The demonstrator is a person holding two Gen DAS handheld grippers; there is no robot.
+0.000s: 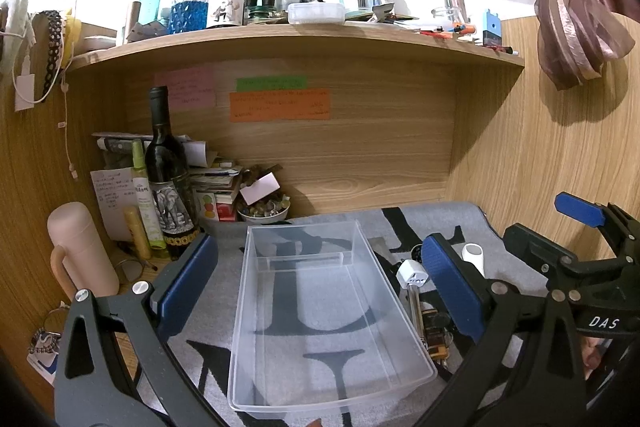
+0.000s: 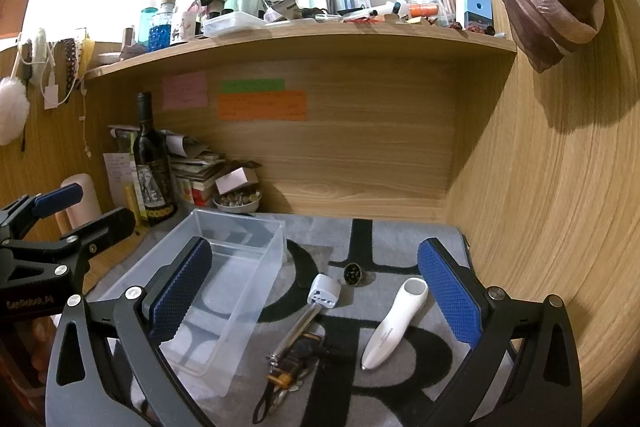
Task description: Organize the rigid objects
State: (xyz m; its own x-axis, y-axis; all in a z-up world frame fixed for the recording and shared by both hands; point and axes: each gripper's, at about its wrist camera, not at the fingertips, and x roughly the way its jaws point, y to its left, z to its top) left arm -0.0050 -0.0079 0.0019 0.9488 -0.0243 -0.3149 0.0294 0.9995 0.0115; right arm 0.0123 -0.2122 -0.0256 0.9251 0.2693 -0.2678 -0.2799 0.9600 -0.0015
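A clear plastic bin (image 1: 320, 311) stands empty on the grey patterned mat; it also shows in the right wrist view (image 2: 224, 291). My left gripper (image 1: 320, 291) is open and hovers around the bin. My right gripper (image 2: 316, 299) is open above several loose items on the mat: a white plug adapter (image 2: 325, 291), a metal cylinder (image 2: 298, 331), a white pen-shaped device (image 2: 394, 323), a small black round piece (image 2: 353, 273) and a dark gadget with a strap (image 2: 292, 367). The adapter (image 1: 412, 277) lies just right of the bin.
A dark wine bottle (image 1: 166, 167), a pink flask (image 1: 80, 251), papers and a bowl of small items (image 1: 262, 213) crowd the back left corner. Wooden walls close in the back and right. A cluttered shelf (image 1: 280, 35) runs overhead.
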